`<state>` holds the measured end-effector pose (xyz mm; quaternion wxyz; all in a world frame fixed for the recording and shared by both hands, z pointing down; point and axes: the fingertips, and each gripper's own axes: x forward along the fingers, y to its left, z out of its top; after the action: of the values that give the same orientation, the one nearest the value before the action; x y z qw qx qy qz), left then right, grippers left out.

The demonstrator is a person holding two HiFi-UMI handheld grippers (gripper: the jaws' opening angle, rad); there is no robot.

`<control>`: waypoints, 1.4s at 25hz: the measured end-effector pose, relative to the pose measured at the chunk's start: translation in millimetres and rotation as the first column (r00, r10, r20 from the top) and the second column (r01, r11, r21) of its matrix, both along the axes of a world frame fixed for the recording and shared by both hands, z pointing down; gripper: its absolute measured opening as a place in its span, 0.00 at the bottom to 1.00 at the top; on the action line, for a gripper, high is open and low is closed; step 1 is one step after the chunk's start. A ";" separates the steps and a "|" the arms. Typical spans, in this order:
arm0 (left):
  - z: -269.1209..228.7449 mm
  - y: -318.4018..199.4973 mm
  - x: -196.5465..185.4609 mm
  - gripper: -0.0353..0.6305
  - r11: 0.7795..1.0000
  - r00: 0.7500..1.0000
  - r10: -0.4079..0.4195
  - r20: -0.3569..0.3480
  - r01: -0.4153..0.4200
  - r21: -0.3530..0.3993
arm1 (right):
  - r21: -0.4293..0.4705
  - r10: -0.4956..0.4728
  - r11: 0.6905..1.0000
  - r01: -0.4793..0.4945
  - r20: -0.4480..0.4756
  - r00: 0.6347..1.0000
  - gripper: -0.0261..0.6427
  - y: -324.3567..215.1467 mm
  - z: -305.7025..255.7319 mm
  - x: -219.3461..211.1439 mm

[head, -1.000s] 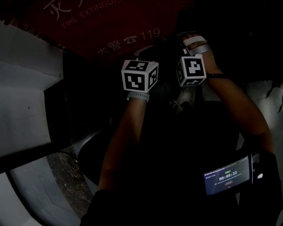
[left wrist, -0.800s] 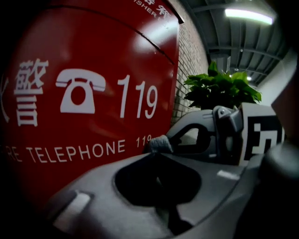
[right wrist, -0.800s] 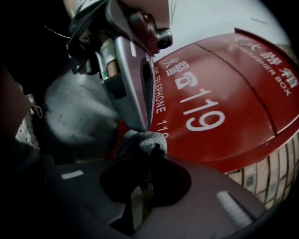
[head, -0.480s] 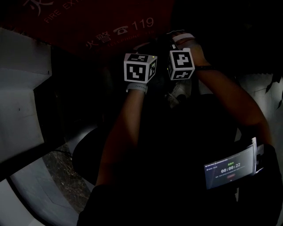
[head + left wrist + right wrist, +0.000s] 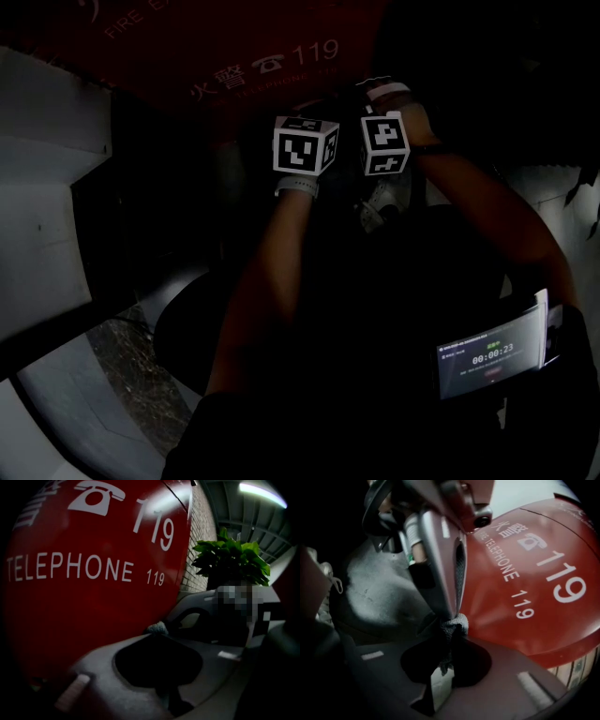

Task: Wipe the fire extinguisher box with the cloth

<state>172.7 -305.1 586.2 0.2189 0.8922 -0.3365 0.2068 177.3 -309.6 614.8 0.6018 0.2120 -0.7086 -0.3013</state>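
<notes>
The red fire extinguisher box [image 5: 234, 66] fills the top of the head view, and its "TELEPHONE 119" face [image 5: 93, 573] is close in front of both gripper cameras. A small grey cloth [image 5: 452, 627] is bunched where the two grippers meet tip to tip, just off the red face [image 5: 534, 588]. My right gripper [image 5: 451, 626] is shut on it. The left gripper [image 5: 157, 632] is shut too, with a tuft of the cloth [image 5: 157, 628] at its tips. In the head view only the two marker cubes [image 5: 305, 145] [image 5: 385, 143] stand out side by side; the jaws are lost in the dark.
A green potted plant [image 5: 232, 559] stands to the right of the box beside a brick wall [image 5: 197, 541]. White ledges [image 5: 47, 206] step down at the left of the head view. A device with a lit screen [image 5: 487, 361] sits on the right forearm.
The two marker cubes have drawn closer together under the "119" print and risen slightly. The grip on the cloth looks unchanged.
</notes>
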 end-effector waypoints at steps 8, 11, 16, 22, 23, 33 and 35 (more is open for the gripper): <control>6.6 0.5 -1.9 0.06 1.000 1.000 -0.004 -0.022 0.004 -0.025 | -0.020 -0.027 0.999 0.027 0.000 1.000 0.09 3.1 8.3 3.1; -2.1 6.8 -5.1 0.06 1.000 0.999 -0.013 -0.043 0.012 -0.025 | -0.011 -0.042 0.999 0.042 -0.001 0.999 0.09 7.5 2.8 -3.4; -37.2 38.1 -6.2 0.06 1.000 0.998 0.016 -0.058 -0.015 0.007 | 0.018 -0.057 0.998 0.056 0.062 0.996 0.09 35.7 -25.4 -18.9; -130.2 44.7 -52.3 0.06 0.986 0.997 0.015 -0.073 -0.002 0.166 | 0.206 -0.151 0.972 0.113 0.181 0.972 0.09 41.4 -94.7 -64.4; -147.0 49.4 -65.4 0.06 0.983 0.997 -0.001 -0.083 0.016 0.182 | 0.217 -0.161 0.969 0.119 0.185 0.969 0.09 46.4 -102.4 -67.8; -386.3 47.2 -177.9 0.06 0.834 0.982 -0.169 -0.089 0.191 0.517 | 0.323 -0.283 0.928 0.187 0.284 0.916 0.09 68.6 -292.6 -119.9; -427.5 46.5 -184.1 0.06 0.799 0.980 -0.177 -0.089 0.196 0.569 | 0.368 -0.326 0.905 0.214 0.273 0.905 0.09 71.5 -349.8 -133.2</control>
<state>-11.4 -258.6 158.8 -0.0358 0.8821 -0.4659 0.0593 44.1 -238.1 265.0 0.3830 0.2551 -0.7608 -0.4576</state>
